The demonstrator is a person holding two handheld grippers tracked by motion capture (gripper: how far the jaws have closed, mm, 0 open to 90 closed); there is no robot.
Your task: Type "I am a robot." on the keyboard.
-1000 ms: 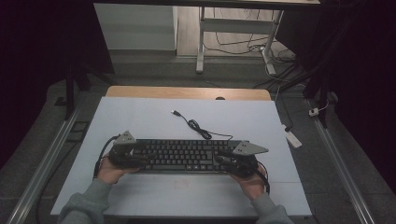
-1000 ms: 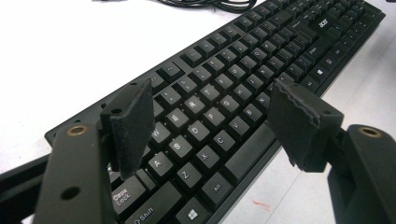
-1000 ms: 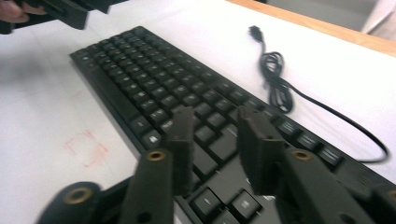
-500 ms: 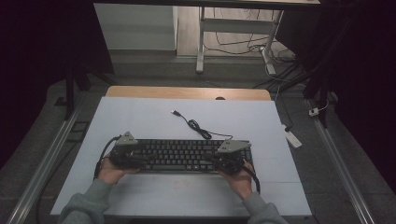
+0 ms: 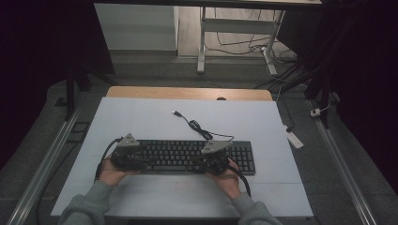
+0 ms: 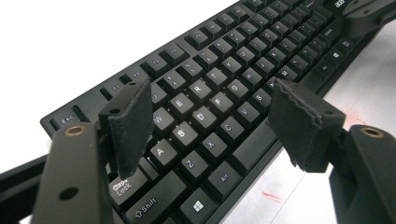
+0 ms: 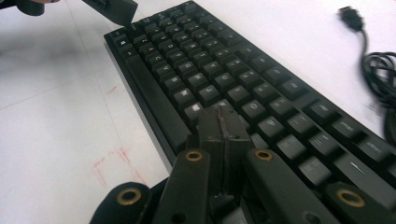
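Table stretches wide under its pale sheet, and keyboard lies across the near half of it, long axis running left to right, parallel to the person's edge. Plenty of bare surface sits beyond the keyboard; only its cable snakes off the back edge toward the far side, plug lying loose. Left gripper hangs over the keyboard's left end, jaws spread wide above the letter keys, pads clear of the caps in the left gripper view. Right gripper is in over the middle-right keys, right of the space bar, jaws pressed tight together into one blunt tip, nothing between them. That tip points down at the key rows, so right is the nearer hand for a single-key poke, I'd say. Number pad at the right end lies uncovered.
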